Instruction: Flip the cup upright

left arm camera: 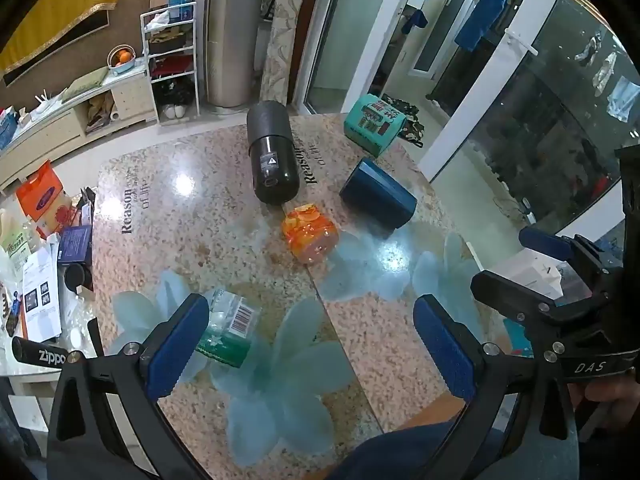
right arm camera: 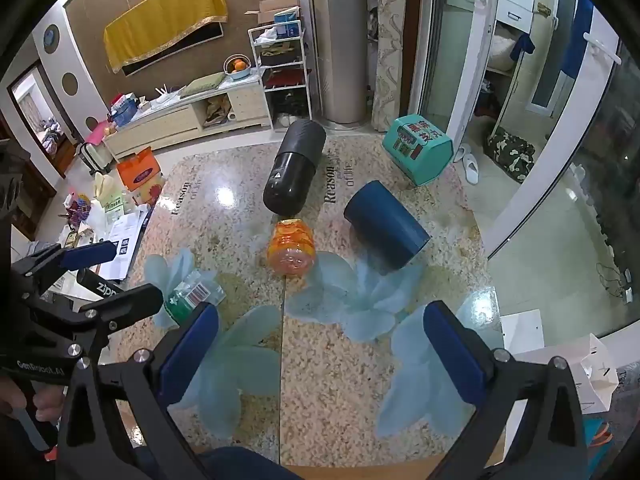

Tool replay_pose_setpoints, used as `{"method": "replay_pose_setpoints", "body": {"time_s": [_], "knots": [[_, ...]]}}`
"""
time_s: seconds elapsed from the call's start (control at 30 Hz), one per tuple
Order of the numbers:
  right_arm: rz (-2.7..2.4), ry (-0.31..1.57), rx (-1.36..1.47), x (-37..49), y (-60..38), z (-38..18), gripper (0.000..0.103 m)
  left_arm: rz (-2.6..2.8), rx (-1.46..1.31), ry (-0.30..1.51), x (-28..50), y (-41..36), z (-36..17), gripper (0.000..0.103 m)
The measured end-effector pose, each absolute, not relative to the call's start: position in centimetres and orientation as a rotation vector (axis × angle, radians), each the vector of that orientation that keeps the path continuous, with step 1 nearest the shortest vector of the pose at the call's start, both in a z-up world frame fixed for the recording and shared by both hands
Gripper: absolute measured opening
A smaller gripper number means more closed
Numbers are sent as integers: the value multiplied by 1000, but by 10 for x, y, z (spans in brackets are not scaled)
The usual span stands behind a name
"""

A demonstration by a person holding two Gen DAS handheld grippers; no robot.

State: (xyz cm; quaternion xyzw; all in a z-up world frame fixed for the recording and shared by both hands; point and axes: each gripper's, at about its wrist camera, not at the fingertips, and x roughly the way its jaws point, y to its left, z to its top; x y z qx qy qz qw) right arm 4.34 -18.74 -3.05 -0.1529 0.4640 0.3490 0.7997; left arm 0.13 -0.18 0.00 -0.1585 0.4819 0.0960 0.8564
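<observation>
A dark blue cup [left arm camera: 378, 194] lies on its side on the speckled table [left arm camera: 192, 240], right of centre; it also shows in the right wrist view [right arm camera: 386, 226]. My left gripper [left arm camera: 312, 344] is open and empty, low over the table's near edge, well short of the cup. My right gripper [right arm camera: 320, 354] is open and empty, also near the front edge, with the cup ahead and slightly right. The right gripper also shows at the right edge of the left wrist view [left arm camera: 532, 264].
A black capsule-shaped flask [left arm camera: 270, 156] lies on its side at the back. An orange jar [left arm camera: 310, 234] lies in the middle. A clear bottle with a green cap [left arm camera: 228, 328] lies by my left finger. A teal box [left arm camera: 374, 124] sits at the far edge. Clutter lies on the left.
</observation>
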Motion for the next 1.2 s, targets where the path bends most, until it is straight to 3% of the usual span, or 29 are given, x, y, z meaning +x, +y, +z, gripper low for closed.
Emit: {"method": "replay_pose_setpoints", "body": {"time_s": [1.2], "knots": [[758, 1026, -304, 41, -186, -34, 103, 197, -339, 1019, 1, 4, -3, 103]]}}
